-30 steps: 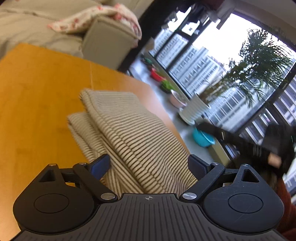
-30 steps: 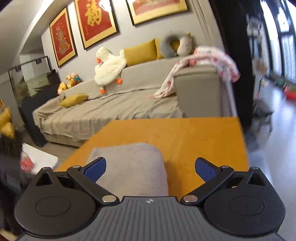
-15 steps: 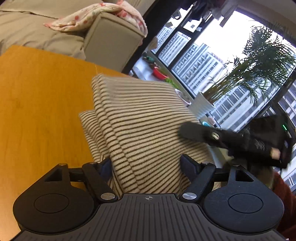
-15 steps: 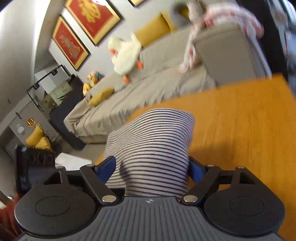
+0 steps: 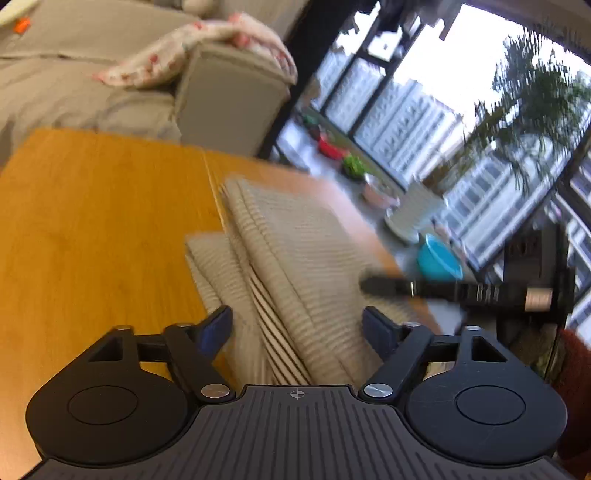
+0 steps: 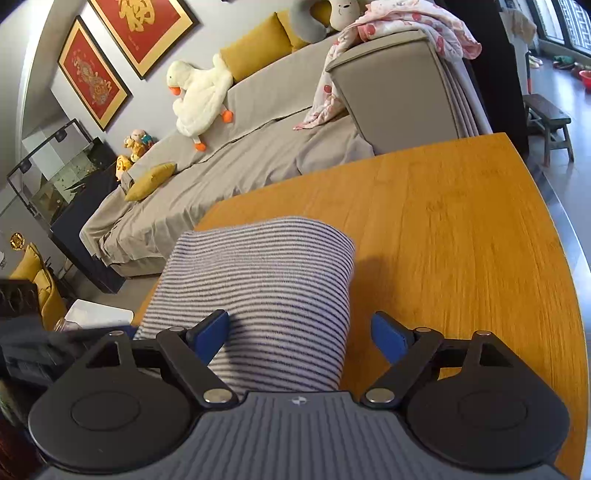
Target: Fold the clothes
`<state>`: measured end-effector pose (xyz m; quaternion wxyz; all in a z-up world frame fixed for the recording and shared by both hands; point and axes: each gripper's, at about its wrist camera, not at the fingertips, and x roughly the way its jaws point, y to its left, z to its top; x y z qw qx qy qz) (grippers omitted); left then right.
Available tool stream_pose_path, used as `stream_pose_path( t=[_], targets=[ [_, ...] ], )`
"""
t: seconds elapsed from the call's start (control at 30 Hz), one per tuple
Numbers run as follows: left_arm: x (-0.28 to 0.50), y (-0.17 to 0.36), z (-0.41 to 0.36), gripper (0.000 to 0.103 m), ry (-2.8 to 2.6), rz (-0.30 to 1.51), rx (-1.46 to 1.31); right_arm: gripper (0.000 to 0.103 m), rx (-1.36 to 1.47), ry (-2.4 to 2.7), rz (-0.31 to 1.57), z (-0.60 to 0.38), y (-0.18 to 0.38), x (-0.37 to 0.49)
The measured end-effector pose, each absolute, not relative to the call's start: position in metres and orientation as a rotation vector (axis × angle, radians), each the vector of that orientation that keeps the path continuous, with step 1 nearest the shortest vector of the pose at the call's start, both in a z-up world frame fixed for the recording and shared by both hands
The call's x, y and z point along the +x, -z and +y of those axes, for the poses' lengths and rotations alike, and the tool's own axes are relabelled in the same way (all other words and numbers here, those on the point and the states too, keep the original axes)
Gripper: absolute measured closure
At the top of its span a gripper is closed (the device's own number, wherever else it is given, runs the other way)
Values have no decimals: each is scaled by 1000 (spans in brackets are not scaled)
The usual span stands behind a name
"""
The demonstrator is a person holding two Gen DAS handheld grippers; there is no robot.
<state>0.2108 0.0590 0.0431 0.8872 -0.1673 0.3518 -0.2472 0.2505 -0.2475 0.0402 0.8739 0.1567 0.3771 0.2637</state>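
A folded striped garment (image 5: 295,266) lies on the orange wooden table (image 5: 92,229). My left gripper (image 5: 297,328) is open, its blue pads on either side of the garment's near edge. In the right wrist view the same garment (image 6: 266,280) lies on the table (image 6: 461,240). My right gripper (image 6: 301,334) is open; its left pad (image 6: 212,332) rests over the cloth and its right pad (image 6: 388,336) is over bare table. The right gripper's finger (image 5: 443,290) shows at the garment's far side in the left wrist view.
A grey sofa (image 6: 258,155) with a plush duck (image 6: 201,96) and a floral blanket (image 6: 406,29) stands beyond the table. A wooden stool (image 6: 546,122) is at the right. Windows, a potted plant (image 5: 417,214) and bowls (image 5: 439,258) lie past the table edge.
Both grippers opened from the garment. The cloth, lifted half a second ago, has dropped back flat on the table, and both grippers have drawn back slightly.
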Motion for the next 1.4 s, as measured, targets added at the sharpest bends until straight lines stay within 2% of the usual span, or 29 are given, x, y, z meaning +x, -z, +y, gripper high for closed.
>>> stream_pose_path(
  t=[0.23, 0.33, 0.47, 0.5, 0.6, 0.63, 0.7, 0.83, 0.93, 1.03, 1.1, 1.17, 1.23, 1.3, 1.37, 1.4],
  targets=[
    [275, -20, 69, 8, 517, 871, -489, 18, 234, -575, 779, -241, -32, 239],
    [298, -7, 60, 3, 543, 922, -528, 17, 260, -583, 786, -246, -31, 240],
    [313, -4, 55, 3, 573, 926, -538, 16, 361, -607, 782, -260, -35, 254],
    [314, -4, 55, 4, 589, 923, -543, 16, 390, -593, 778, -263, -36, 261],
    [318, -5, 56, 30, 662, 896, -583, 17, 460, -569, 822, -263, -24, 286],
    [315, -9, 56, 31, 694, 880, -608, 24, 471, -577, 828, -259, -22, 290],
    [302, -20, 53, 28, 739, 828, -575, 25, 432, -613, 767, -248, -30, 289],
    [279, -26, 62, 21, 691, 787, -468, 26, 199, -547, 716, -221, -46, 291],
    [260, -19, 82, 19, 608, 774, -519, 23, 15, -456, 686, -201, -55, 287],
    [240, -15, 105, 17, 513, 749, -557, 22, -36, -446, 624, -191, -70, 261],
    [228, -11, 116, 19, 488, 738, -572, 22, -40, -461, 604, -188, -78, 244],
    [220, -11, 109, 29, 550, 733, -594, 22, 3, -451, 614, -193, -80, 235],
    [213, -12, 102, 31, 617, 728, -617, 22, 81, -424, 642, -205, -78, 234],
    [205, -13, 95, 29, 684, 722, -639, 22, 146, -392, 670, -218, -73, 235],
    [201, -14, 85, 12, 714, 714, -623, 22, 179, -360, 699, -227, -66, 238],
    [201, -15, 78, 11, 704, 709, -590, 22, 188, -351, 711, -229, -63, 237]
  ],
)
